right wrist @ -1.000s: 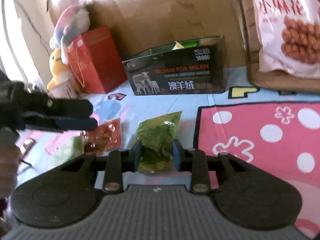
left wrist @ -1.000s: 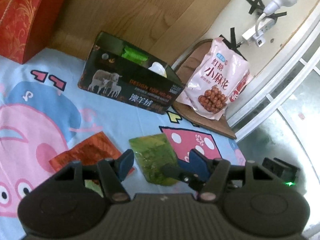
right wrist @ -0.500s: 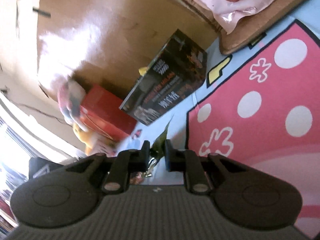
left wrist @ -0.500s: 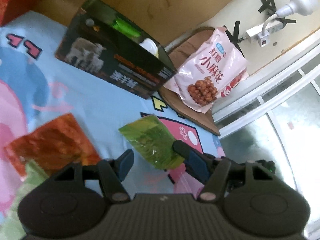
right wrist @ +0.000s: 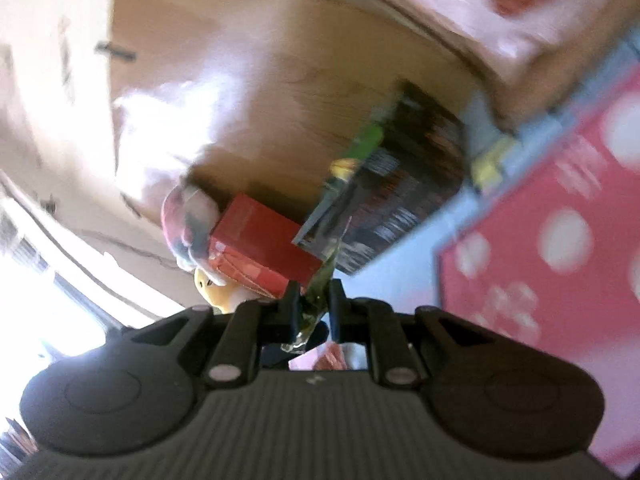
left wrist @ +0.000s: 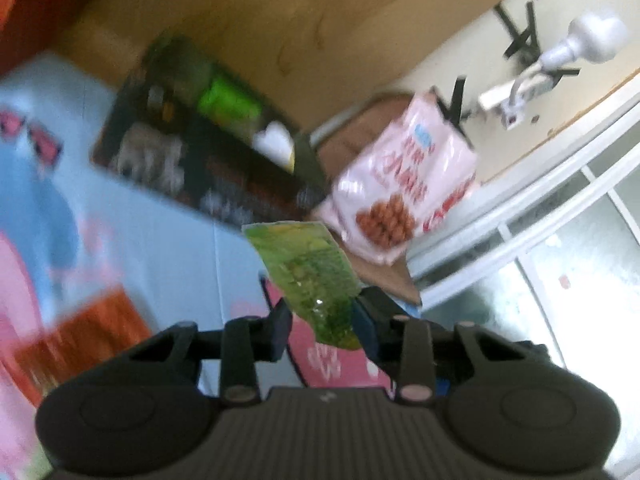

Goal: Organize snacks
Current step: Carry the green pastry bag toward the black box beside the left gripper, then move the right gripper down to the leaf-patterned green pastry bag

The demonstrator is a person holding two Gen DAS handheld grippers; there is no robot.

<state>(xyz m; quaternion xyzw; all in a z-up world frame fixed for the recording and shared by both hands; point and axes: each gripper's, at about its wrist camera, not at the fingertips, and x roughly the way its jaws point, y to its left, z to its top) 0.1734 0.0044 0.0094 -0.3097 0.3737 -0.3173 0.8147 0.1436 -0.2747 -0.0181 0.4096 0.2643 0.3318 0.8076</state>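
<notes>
Pinched edge-on by the right gripper, the green snack pouch has been lifted off the cartoon sheet at mid-frame toward the dark box, the left gripper held wide and empty.

A cartoon-print mat, light blue with pink figures, covers the floor, and a pink patch with white dots shows in the right wrist view. A wooden panel stands behind it. A red gift bag sits beside a plush toy. On the cream wall, a white bulb hangs from a power strip, near strips of black tape. A window frame runs along the right.
</notes>
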